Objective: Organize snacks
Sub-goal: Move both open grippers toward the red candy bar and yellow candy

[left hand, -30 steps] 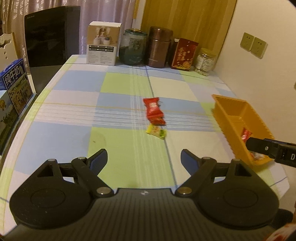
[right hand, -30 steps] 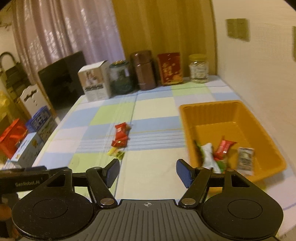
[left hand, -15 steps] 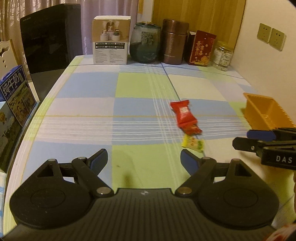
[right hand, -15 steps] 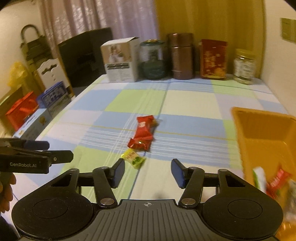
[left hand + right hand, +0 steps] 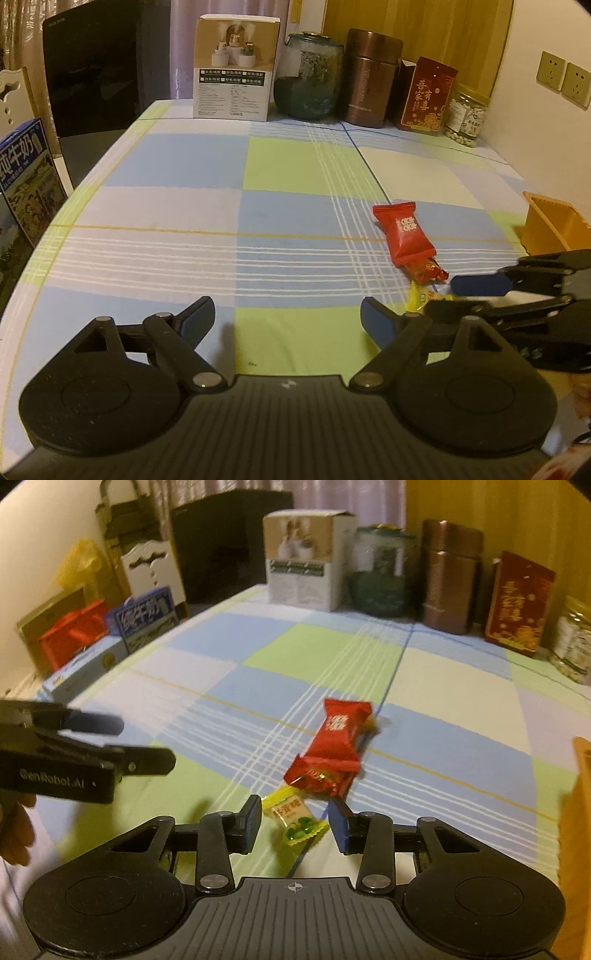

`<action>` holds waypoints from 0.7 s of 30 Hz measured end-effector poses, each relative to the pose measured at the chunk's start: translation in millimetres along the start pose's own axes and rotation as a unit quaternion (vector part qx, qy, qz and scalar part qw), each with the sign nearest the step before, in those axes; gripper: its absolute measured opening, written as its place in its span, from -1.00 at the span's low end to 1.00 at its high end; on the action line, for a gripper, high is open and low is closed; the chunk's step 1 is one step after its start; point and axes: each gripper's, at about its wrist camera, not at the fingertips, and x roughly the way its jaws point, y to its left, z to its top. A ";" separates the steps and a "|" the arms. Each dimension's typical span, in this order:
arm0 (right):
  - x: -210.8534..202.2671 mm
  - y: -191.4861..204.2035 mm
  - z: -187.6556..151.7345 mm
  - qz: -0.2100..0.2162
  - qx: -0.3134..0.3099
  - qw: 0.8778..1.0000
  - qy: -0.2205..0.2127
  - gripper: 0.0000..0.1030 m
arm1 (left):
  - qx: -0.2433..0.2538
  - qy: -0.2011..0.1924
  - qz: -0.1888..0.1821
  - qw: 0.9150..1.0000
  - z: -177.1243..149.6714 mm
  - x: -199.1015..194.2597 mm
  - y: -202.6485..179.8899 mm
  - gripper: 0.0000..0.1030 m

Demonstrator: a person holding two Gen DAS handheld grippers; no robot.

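A yellow-green candy (image 5: 295, 818) lies on the checked tablecloth between the open fingers of my right gripper (image 5: 297, 821), which is low over it. In the left wrist view the candy (image 5: 421, 297) is partly hidden by the right gripper (image 5: 465, 295). A big red snack packet (image 5: 338, 734) (image 5: 404, 232) lies just beyond, over a smaller red wrapper (image 5: 317, 777) (image 5: 426, 271). My left gripper (image 5: 286, 317) is open and empty, hovering left of the snacks; it shows in the right wrist view (image 5: 144, 746). The orange bin (image 5: 550, 225) stands at the right.
A white box (image 5: 236, 68), a glass jar (image 5: 308, 77), a brown canister (image 5: 371, 79), a red tin (image 5: 426, 96) and a nut jar (image 5: 465, 116) line the table's far edge. Milk cartons (image 5: 26, 177) and a black appliance (image 5: 107, 70) stand off the left edge.
My right gripper has swung left from the orange bin and come down over the yellow-green candy, its fingers narrower but still open. The left gripper has shifted left slightly.
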 end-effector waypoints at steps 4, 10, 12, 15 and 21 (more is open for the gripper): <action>8.9 1.3 -2.0 -0.007 -0.023 1.000 0.007 -0.33 | -0.010 0.007 -0.013 1.000 -2.1 5.3 0.9 0.64; 11.7 1.3 -0.9 -0.009 -0.031 0.999 0.005 -0.37 | -0.010 0.012 -0.028 1.000 -4.6 9.1 -1.0 0.64; 12.0 3.1 0.1 -0.014 -0.040 0.999 0.003 -0.37 | -0.013 0.014 -0.029 0.999 -5.2 9.5 -0.5 0.64; 12.1 5.3 -0.3 -0.010 -0.041 0.999 0.004 -0.37 | -0.015 0.014 -0.029 0.999 -5.3 9.3 0.3 0.64; 7.2 5.0 -1.1 0.001 -0.022 1.000 0.006 -0.57 | -0.011 0.012 -0.038 0.999 -5.4 8.5 -1.8 0.64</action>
